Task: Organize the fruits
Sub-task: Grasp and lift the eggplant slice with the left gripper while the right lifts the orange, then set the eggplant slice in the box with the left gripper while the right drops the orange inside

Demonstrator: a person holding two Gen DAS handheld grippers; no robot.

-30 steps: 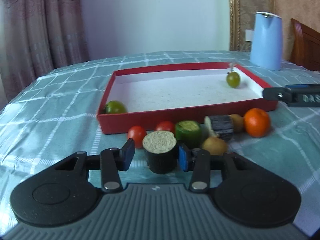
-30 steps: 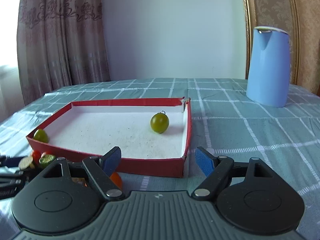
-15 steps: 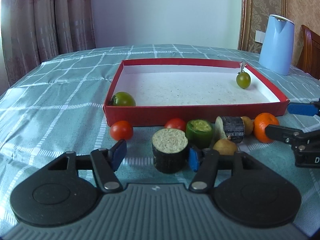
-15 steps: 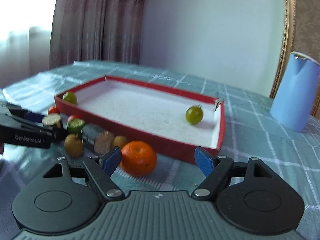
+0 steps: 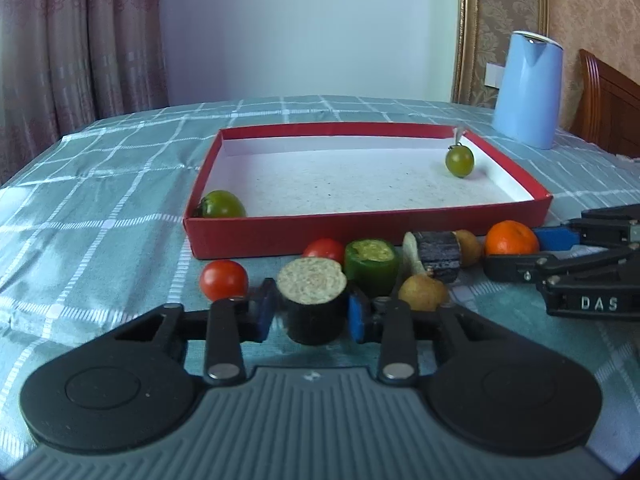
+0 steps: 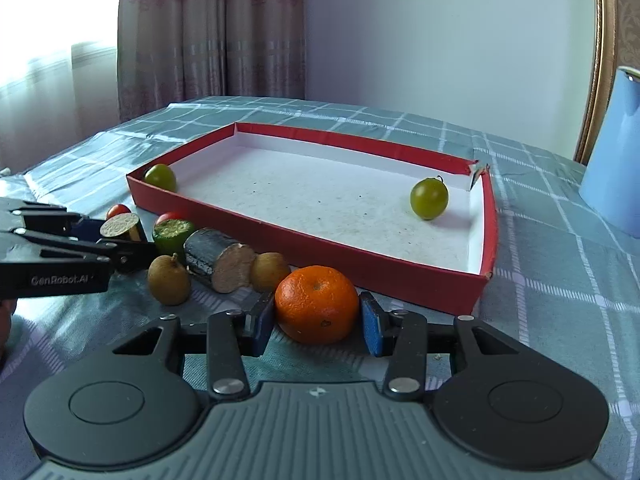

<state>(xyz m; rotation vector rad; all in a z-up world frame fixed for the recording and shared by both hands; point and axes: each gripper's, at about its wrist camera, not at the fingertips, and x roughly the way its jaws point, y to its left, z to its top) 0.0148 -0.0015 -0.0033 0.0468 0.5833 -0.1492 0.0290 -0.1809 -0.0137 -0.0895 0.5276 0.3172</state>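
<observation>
My left gripper [image 5: 312, 312] is closing on a short dark cylinder piece [image 5: 312, 300] with a pale cut top. Both blue pads touch its sides. My right gripper [image 6: 318, 320] is closing around the orange [image 6: 316, 304], with a pad against each flank. Both pieces rest on the checked cloth in front of the red tray [image 5: 360, 234]. Two green tomatoes [image 5: 222, 205] [image 5: 460, 161] lie inside the tray. Between the grippers sit two red tomatoes [image 5: 223, 285], a green cut piece [image 5: 372, 266], a second dark cylinder [image 5: 436, 254] on its side, and two brown round fruits [image 5: 423, 293].
A blue kettle [image 5: 528, 92] stands behind the tray at the right, with a wooden chair [image 5: 608, 108] beyond it. Curtains hang at the far left. The right gripper [image 5: 516, 252] reaches in from the right edge of the left wrist view.
The left jaws widened briefly, then closed onto the dark cylinder piece. The right gripper swung from facing the tray to the orange, and its jaws came in against it.
</observation>
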